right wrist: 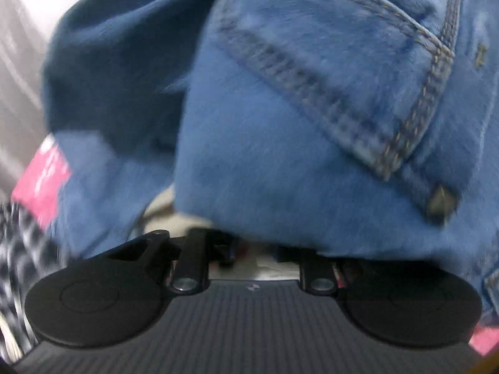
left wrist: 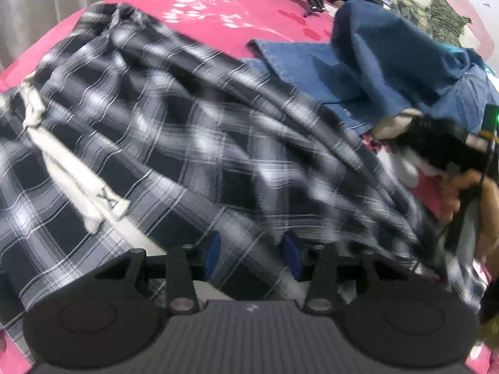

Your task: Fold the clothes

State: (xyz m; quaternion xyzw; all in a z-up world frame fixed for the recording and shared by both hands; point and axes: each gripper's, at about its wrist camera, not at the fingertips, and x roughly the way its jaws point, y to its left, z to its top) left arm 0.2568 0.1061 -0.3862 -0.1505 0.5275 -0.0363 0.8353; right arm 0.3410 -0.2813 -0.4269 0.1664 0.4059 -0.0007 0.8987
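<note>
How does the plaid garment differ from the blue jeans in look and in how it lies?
The plaid garment is black, grey and white checked; the blue jeans are plain denim with stitched seams. The plaid garment lies spread between the left gripper's fingers; the jeans lie bunched behind it. Both rest on the pink sheet.

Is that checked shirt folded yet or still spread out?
Not folded: the checked shirt lies rumpled in loose ridges across the pink bedsheet.

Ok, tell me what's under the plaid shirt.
The plaid shirt lies on the pink bedsheet, which shows around its edges. Its right edge overlaps the blue jeans. Whatever else lies beneath its middle is covered.
</note>
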